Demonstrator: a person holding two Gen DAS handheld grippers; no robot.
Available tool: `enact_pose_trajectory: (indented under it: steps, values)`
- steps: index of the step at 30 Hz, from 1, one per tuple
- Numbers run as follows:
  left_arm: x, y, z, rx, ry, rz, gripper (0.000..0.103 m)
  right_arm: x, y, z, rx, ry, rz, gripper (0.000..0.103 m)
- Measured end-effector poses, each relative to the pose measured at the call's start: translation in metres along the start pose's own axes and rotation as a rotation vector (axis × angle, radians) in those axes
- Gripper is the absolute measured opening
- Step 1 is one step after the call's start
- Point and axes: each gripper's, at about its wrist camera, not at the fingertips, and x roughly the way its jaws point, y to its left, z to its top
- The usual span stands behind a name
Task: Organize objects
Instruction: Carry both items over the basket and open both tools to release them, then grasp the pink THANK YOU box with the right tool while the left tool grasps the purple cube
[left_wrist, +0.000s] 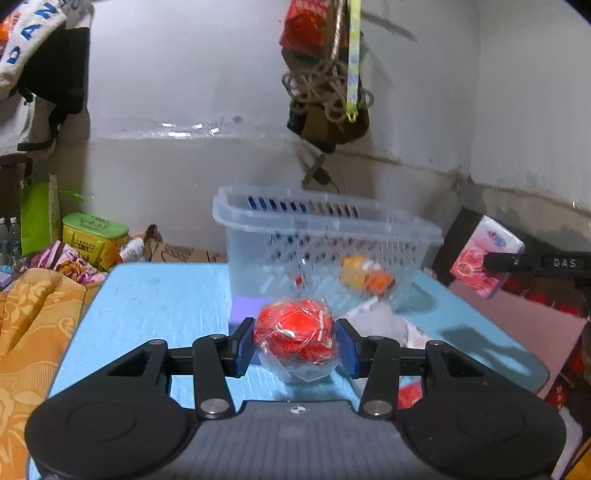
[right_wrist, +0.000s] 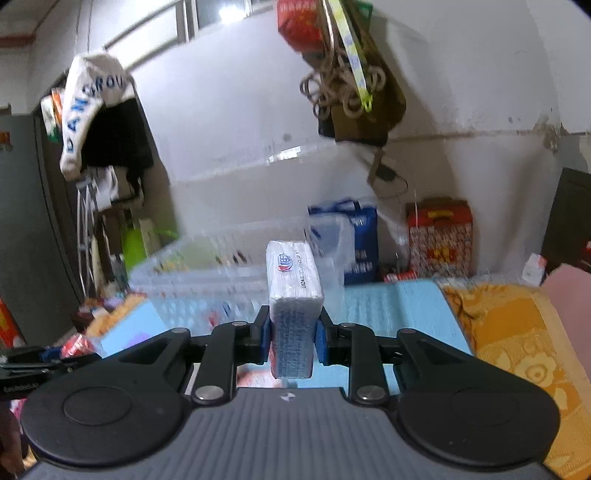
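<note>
Left tongs (left_wrist: 295, 341) are clamping a red wrapped ball (left_wrist: 295, 332) before the clear basket (left_wrist: 325, 236); right tongs (right_wrist: 291, 334) are clamping a tissue pack (right_wrist: 293, 295) beside it.

The light-blue desk (left_wrist: 155, 302) is carrying 1 clear slotted basket (left_wrist: 325, 251), with a purple block (left_wrist: 242, 308) sitting just before it.

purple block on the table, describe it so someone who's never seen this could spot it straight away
Find the light blue table with the clear slotted basket standing on it. The purple block lies on the tabletop just in front of the basket's near wall, partly hidden behind the red wrapped bundle held in the left gripper. It is the only plain, solid purple thing there.
</note>
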Motion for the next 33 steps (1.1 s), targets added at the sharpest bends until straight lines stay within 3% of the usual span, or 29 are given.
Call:
enact_pose_trajectory:
  steps: [2,5,7,9,14,19,20,21,22,23,28,31,33]
  values:
    - [0.0,0.001,0.014,-0.02,-0.034,-0.004,0.05,0.006,0.009,0.019,-0.028,-0.042,-0.011,0.027]
    - [0.023,-0.005,0.06,-0.043,-0.076,-0.019,0.05,0.039,0.028,0.054,-0.097,-0.082,-0.052,0.027]
    - [0.052,-0.008,0.094,-0.056,-0.078,-0.001,0.05,0.072,0.036,0.071,-0.121,-0.065,-0.101,0.027]
    - [0.078,-0.003,0.113,-0.105,-0.072,0.005,0.05,0.096,0.031,0.074,-0.076,-0.022,-0.072,0.027]
    - [0.136,-0.001,0.121,-0.112,0.013,0.039,0.05,0.147,0.022,0.064,-0.103,0.092,-0.068,0.026]
    - [0.156,0.002,0.106,-0.109,0.031,0.039,0.051,0.157,0.018,0.058,-0.126,0.095,-0.032,0.03]
    - [0.157,0.002,0.104,-0.103,0.017,0.039,0.052,0.155,0.018,0.059,-0.128,0.077,-0.026,0.045]
    - [0.155,0.002,0.103,-0.089,-0.006,0.04,0.066,0.151,0.02,0.059,-0.133,0.062,-0.028,0.08]
    - [0.152,0.001,0.104,-0.079,-0.028,0.049,0.092,0.144,0.022,0.059,-0.14,0.036,-0.043,0.095]
    - [0.147,0.0,0.106,-0.075,-0.054,0.075,0.098,0.137,0.024,0.06,-0.151,-0.006,-0.072,0.103]
    - [0.098,-0.003,0.11,-0.047,-0.156,0.06,0.1,0.085,0.021,0.059,-0.129,-0.071,-0.044,0.103]
    - [0.073,-0.005,0.089,-0.013,-0.143,0.056,0.1,0.054,0.011,0.031,-0.021,-0.049,-0.017,0.103]
    - [0.067,0.001,0.071,-0.039,-0.094,0.085,0.1,0.049,0.005,0.006,0.037,0.001,0.003,0.103]
